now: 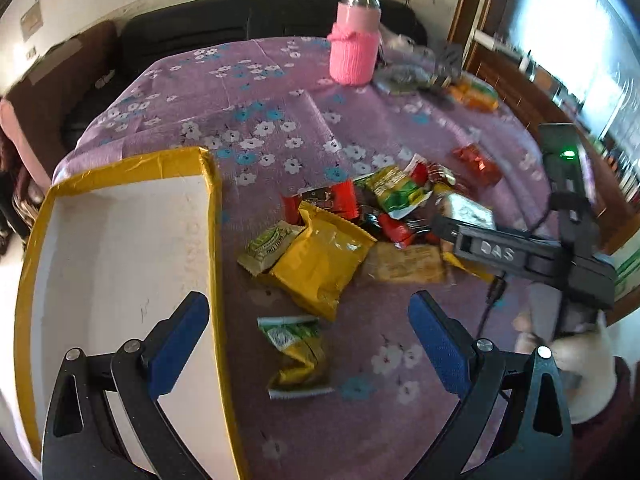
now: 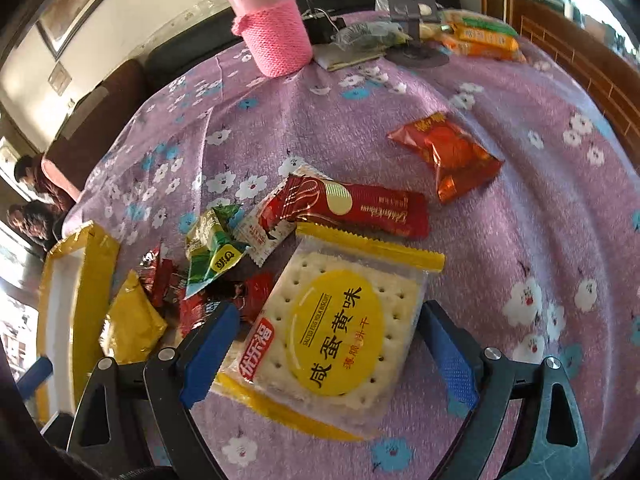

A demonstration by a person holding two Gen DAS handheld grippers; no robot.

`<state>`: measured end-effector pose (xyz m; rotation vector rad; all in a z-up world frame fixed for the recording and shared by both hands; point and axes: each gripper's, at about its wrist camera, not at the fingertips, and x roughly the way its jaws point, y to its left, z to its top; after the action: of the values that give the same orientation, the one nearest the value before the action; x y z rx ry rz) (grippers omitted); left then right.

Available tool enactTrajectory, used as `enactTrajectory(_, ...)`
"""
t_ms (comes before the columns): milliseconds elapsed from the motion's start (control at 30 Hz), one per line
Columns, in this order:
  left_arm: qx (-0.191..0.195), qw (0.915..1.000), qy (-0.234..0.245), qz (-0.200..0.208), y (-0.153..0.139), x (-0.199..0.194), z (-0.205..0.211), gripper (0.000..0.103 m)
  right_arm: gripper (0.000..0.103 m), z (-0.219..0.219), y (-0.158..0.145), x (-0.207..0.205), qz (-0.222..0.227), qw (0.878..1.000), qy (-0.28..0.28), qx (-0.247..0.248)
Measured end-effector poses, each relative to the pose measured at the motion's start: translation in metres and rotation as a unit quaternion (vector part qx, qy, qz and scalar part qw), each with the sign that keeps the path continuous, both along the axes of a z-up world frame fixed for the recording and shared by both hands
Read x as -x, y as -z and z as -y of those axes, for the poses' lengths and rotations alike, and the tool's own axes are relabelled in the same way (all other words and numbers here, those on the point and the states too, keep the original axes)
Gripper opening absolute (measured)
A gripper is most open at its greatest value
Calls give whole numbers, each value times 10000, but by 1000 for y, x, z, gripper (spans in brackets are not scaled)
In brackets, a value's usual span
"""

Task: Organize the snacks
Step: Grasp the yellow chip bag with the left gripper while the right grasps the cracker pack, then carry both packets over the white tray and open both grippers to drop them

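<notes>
One cracker packet (image 2: 332,332) lies flat on the counter (image 2: 520,208) between the right gripper (image 2: 332,344)'s spread jaws: light, crinkly, brittle inside, so a gentle pinch across its side edges suits.

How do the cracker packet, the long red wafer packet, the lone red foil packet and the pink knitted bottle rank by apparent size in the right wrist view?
1. cracker packet, though it is nearest the camera
2. pink knitted bottle
3. long red wafer packet and lone red foil packet: too alike to rank
</notes>
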<state>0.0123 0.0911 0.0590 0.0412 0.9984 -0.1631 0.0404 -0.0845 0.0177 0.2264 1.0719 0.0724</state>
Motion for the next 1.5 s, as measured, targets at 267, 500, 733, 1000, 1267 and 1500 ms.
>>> enactTrajectory(267,-520,9979,396,-26,11,-22,20,98,71,20,-1,17,417,9988,-12,-270)
enactTrajectory(500,-1266,9900,607,-146,30,-36,38,76,71,24,0,21,619,9970,-100,-458)
enactTrajectory(733,-1151,9914,549,-281,39,-38,35,43,70,25,1,23,668,9965,-212,-451)
enactTrajectory(1000,-586,9982,134,-48,17,-18,20,43,46,39,1,22,640,9941,-101,-868)
enactTrajectory(1267,15,9994,-239,263,-6,17,0,43,82,8,-2,27,642,9969,-453,-86)
enactTrajectory(1500,495,9949,-644,593,-25,56,-34,43,78,-17,2,16,232,9934,-731,853)
